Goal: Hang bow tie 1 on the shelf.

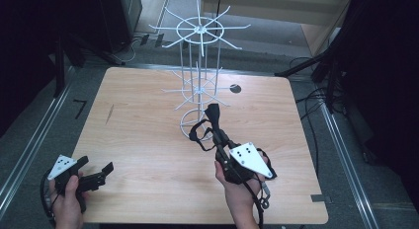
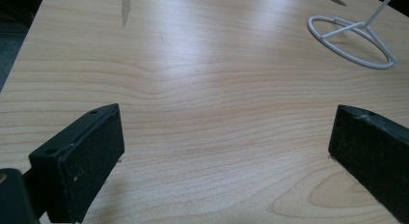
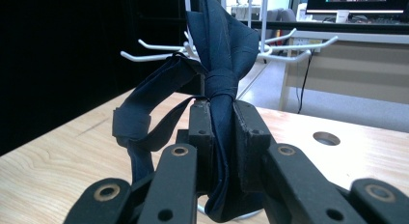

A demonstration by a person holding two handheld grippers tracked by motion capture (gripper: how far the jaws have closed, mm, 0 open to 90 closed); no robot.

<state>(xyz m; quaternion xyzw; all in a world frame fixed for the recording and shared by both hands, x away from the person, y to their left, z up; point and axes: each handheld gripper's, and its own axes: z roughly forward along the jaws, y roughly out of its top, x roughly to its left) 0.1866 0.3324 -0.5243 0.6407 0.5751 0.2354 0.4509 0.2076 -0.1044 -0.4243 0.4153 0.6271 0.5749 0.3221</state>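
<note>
Navy necktie clenched in the right gripper jaws, long axis toward twelve o'clock, white rack just beyond; left gripper jaws released.

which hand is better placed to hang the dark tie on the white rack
Right. The right gripper is already shut on the dark tie, close to the white rack. The left gripper sits open with nothing between its jaws at the table's near left corner.
</note>
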